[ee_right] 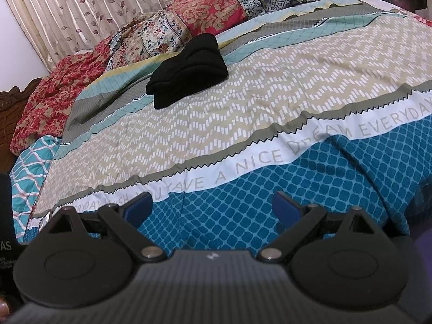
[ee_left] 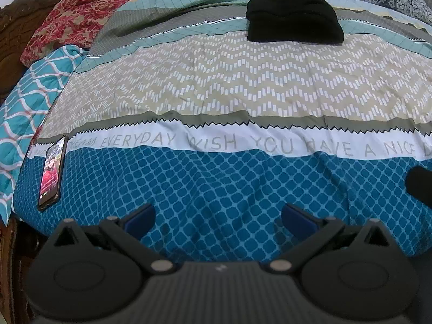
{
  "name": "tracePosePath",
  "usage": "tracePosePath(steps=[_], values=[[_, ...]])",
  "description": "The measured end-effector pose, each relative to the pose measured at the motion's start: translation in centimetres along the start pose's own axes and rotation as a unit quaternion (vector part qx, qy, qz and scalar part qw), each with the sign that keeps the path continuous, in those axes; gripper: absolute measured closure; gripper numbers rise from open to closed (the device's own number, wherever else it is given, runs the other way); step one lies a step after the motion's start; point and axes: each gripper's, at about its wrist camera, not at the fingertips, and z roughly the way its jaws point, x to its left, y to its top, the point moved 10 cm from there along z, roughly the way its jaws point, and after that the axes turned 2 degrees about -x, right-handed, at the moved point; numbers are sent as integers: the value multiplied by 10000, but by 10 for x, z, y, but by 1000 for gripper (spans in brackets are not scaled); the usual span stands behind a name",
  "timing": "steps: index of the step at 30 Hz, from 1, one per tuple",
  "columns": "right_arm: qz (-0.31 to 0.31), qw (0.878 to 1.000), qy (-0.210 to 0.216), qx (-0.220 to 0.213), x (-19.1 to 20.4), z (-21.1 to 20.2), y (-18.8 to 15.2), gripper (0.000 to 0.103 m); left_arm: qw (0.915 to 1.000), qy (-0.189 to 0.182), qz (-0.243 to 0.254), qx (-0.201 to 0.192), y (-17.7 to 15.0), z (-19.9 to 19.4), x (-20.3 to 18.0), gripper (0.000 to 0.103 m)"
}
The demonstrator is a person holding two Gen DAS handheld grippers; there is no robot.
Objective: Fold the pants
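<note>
The black pants (ee_left: 294, 16) lie folded in a compact stack on the far part of the bed; they also show in the right wrist view (ee_right: 189, 70). My left gripper (ee_left: 218, 218) is open and empty, low over the blue-patterned near edge of the bedsheet (ee_left: 216, 189), far from the pants. My right gripper (ee_right: 212, 205) is open and empty over the same blue band (ee_right: 243, 202). A dark shape (ee_left: 418, 186) at the right edge of the left wrist view is likely the other gripper.
A phone (ee_left: 52, 172) with a lit screen lies near the left edge of the bed. Red floral and blue patterned bedding (ee_right: 205, 10) is piled along the far side. A curtain (ee_right: 81, 8) hangs behind. A wooden headboard (ee_left: 16, 27) is at the left.
</note>
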Motion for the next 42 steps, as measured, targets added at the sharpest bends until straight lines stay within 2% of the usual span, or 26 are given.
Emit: tracePosePath(steps=[42], values=[[24,10000,-6,51,-1,2,-2,6,9998,-68,70,151,-6,5,-3,0]])
